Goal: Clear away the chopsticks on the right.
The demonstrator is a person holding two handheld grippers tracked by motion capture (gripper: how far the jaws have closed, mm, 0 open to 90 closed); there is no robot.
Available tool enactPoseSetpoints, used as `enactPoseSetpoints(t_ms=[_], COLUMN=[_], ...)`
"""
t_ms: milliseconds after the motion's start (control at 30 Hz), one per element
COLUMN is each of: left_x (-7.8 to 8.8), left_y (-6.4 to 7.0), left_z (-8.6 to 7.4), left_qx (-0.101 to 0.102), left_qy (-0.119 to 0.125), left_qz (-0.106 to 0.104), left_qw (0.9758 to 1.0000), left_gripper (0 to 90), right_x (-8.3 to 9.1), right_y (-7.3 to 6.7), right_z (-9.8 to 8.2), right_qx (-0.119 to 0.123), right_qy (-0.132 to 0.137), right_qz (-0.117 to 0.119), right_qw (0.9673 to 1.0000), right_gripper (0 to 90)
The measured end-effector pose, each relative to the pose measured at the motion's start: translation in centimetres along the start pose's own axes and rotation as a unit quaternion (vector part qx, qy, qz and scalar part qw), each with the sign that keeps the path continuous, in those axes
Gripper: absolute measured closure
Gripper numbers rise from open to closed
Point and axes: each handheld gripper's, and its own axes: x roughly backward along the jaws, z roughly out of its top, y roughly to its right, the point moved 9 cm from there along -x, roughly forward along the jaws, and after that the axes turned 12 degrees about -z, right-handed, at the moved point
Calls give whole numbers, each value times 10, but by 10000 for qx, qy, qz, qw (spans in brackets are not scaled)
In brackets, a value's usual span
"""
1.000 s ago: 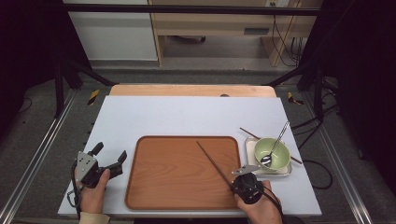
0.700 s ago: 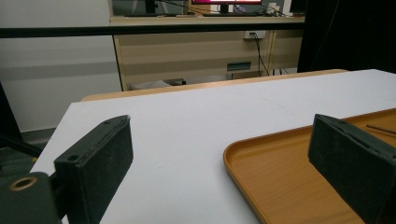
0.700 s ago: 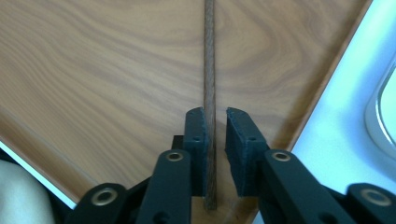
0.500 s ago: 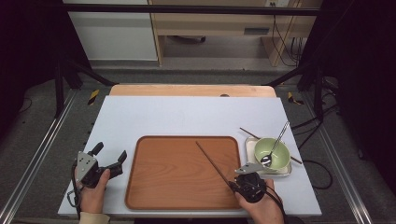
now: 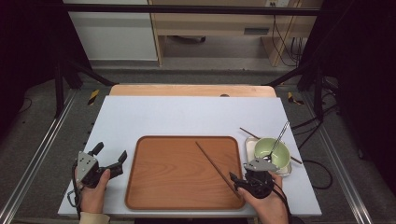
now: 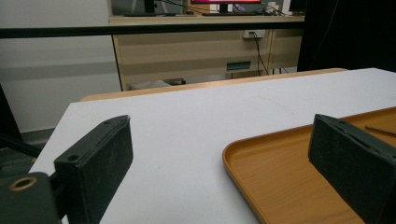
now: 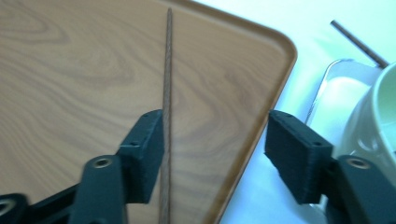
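Observation:
A brown wooden tray lies at the near middle of the white table. One dark chopstick rests on it slantwise, its near end between the jaws of my right gripper. In the right gripper view the chopstick lies along the left jaw's inner face with a wide gap to the other jaw. The right gripper is open, and its jaws have just been opening. My left gripper is open and holds nothing, left of the tray.
A green bowl with a metal spoon stands on a small metal tray right of the wooden tray. A second chopstick lies beside it. The table's near edge is just behind both hands.
The right gripper's jaws have spread apart and let go of the chopstick, which now lies on the tray. The left hand has stayed put.

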Motion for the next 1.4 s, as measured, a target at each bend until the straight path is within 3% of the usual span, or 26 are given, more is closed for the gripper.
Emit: enactPoseSetpoints(t_ms=[233,367,500,700,833,1033,1167,1400], left_x=[0,-1,-1,-1,-1,-1,-1,-1], left_y=[0,0,1,0,1,1,1,1], left_z=[0,-1,0,0,0,-1,0,-1], left_qx=[1,2,-8,-6,-7,-15,-20,-30], left_qy=[0,-15,-10,-11,-11,-20,-15,-20], left_qz=[1,-9,-10,-12,-14,-13,-16,-18], left_qw=[10000,10000,10000,10000,10000,10000,10000,10000], left_gripper=[62,62,61,61,61,61,61,61], right_x=[4,8,14,32,41,54,63,75], right_y=[7,16,29,62,89,127,150,186], right_z=[9,14,21,30,28,20,12,-10], right_qx=[-50,38,-118,-381,-607,-697,-820,-970], right_qy=[317,549,765,1204,1318,1412,1466,1353], right_qz=[-130,-351,-510,-963,-1253,-1767,-1974,-2267], right_qw=[9994,9979,9957,9873,9814,9716,9658,9596], right_gripper=[288,236,192,161,148,139,131,184])
